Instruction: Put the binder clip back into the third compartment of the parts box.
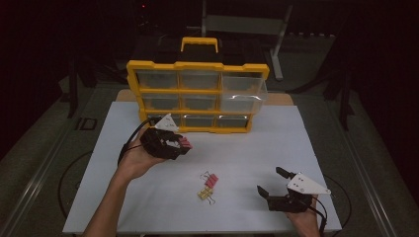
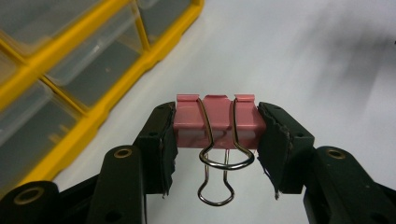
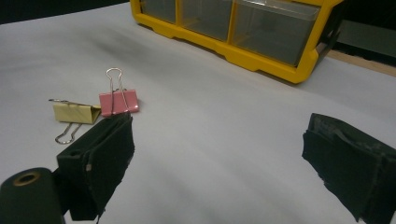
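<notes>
Two loose clips point(image 3: 95, 109) near right gripper point(image 3: 219, 158); left gripper point(image 2: 215, 135) clamps pink clip point(image 2: 215, 119)

Organizer point(image 1: 197, 74): no readable text or brand.
Binder clips point(image 1: 209, 186): no print.
Counter point(image 1: 296, 148): no labels, numbers or signs.

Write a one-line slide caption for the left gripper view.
Left gripper clamps a pink binder clip above the white table, beside the yellow drawer organizer.
</notes>
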A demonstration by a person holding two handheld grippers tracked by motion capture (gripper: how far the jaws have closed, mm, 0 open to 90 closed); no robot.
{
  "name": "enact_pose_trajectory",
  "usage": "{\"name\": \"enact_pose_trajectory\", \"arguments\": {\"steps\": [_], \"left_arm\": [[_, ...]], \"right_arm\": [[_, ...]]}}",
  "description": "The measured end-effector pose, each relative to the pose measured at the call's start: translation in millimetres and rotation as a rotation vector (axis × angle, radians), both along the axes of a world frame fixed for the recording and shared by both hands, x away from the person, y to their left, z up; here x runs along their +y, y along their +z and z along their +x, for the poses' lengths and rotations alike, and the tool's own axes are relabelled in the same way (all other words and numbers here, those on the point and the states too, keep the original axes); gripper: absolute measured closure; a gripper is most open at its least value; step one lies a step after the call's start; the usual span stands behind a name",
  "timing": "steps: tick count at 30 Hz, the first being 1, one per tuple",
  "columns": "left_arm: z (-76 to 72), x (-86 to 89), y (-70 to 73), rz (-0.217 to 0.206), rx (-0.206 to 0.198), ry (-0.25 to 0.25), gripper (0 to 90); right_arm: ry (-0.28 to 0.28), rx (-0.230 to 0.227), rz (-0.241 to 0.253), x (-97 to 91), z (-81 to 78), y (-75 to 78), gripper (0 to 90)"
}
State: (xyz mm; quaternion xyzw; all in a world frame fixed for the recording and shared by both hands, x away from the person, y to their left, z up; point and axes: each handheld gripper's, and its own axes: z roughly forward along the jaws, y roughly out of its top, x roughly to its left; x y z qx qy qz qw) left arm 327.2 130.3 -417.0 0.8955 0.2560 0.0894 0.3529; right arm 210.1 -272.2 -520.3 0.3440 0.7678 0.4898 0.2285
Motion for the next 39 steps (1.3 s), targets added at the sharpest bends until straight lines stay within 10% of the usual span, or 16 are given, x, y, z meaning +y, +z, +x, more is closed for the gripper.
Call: {"name": "enact_pose_trajectory", "arguments": {"steps": [39], "left_arm": [[46.0, -22.2, 138.3, -0.059, -0.13, -0.097, 50.0]], "right_arm": [[-0.017, -0.003, -0.004, -2.9, 0.6, 2.4, 7.7]]}}
